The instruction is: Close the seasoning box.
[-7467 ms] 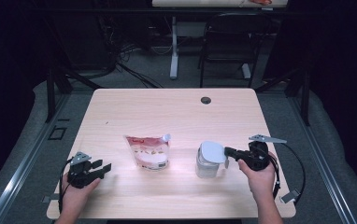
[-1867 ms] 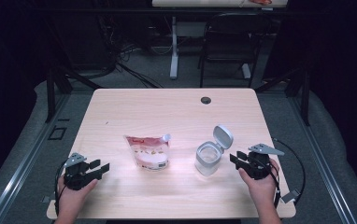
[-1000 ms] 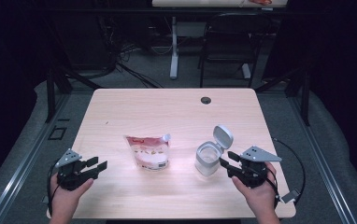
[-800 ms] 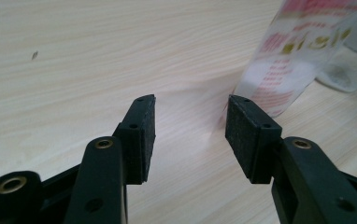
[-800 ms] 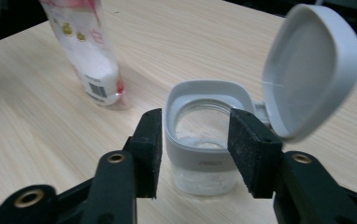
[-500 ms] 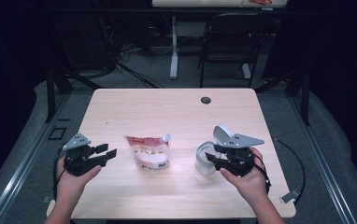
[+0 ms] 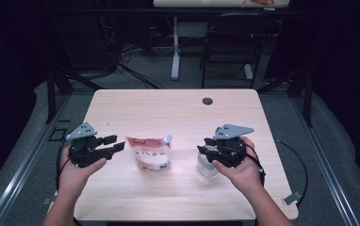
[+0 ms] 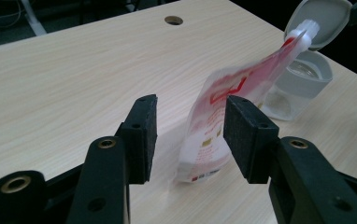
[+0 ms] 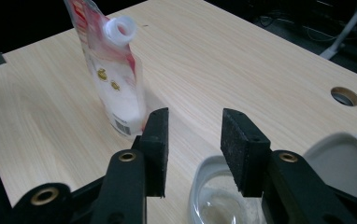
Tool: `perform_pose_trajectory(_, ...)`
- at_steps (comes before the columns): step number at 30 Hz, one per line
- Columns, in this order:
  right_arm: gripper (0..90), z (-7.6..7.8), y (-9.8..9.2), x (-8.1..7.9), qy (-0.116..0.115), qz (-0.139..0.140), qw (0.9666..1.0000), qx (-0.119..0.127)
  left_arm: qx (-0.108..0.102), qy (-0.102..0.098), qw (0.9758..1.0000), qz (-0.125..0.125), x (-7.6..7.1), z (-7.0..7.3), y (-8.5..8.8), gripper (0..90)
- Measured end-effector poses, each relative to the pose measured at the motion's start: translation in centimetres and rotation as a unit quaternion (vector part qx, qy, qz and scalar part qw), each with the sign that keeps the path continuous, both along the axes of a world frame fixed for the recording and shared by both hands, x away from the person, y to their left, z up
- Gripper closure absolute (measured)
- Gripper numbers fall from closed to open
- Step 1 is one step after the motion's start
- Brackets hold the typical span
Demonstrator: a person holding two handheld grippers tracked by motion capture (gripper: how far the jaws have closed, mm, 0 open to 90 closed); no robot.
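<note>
Approach stage: I bring the left gripper [image 7: 113,144] toward the spouted pouch [image 7: 149,153] standing mid-counter, and hold the right gripper [image 7: 209,144] over the clear jar [image 7: 206,165] just beside it, hinged lid [image 9: 340,156] flipped back. Both grippers gape with nothing between the pads, their jaws having just been narrowing. Next I judge the left must close on the pouch's body, the right steady the jar. Counter [image 7: 168,108] otherwise bare save a cable hole [image 7: 208,101]; nothing blocks either reach

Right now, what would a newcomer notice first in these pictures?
A red-and-white spouted pouch stands at the middle of the wooden table. Right of it is a clear jar with its lid flipped open. The left gripper and right gripper flank them with open, empty jaws.
</note>
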State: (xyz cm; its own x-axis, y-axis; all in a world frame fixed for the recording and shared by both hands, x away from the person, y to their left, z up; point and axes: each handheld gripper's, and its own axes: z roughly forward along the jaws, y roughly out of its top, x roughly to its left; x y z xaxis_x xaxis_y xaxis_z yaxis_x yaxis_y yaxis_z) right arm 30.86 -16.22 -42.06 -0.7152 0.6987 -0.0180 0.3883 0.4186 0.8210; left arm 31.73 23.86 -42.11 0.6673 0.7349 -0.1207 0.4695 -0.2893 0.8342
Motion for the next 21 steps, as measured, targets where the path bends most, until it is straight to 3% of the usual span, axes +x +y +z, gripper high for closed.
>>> perform_pose_trajectory(4, 62.3, 0.4, 0.8, 0.4, -0.004, 0.011, 0.9999, 0.001, 0.012, -0.007, 0.9999, -0.006, 0.4, 1.0, -0.5, 55.6)
perform_pose_trajectory(11, 60.6, 0.8, 1.7, 1.1, -0.002, 0.023, 0.9997, 0.01, 0.021, -0.001, 0.9992, -0.033, 0.8, 1.3, -1.6, 57.5)
perform_pose_trajectory(13, 58.0, 0.8, 2.3, 1.2, 0.004, 0.034, 0.9993, 0.013, 0.024, -0.005, 0.9985, -0.049, 0.9, 0.9, -1.8, 55.2)
perform_pose_trajectory(16, 56.7, 0.8, 3.0, 1.4, 0.008, 0.039, 0.9992, 0.01, 0.015, -0.001, 0.9986, -0.051, 1.2, 0.3, -1.6, 54.4)
perform_pose_trajectory(21, 54.4, 0.4, 4.1, 2.1, 0.015, 0.048, 0.9987, 0.009, 0.017, 0.007, 0.9985, -0.052, 1.6, -0.8, -1.3, 54.3)
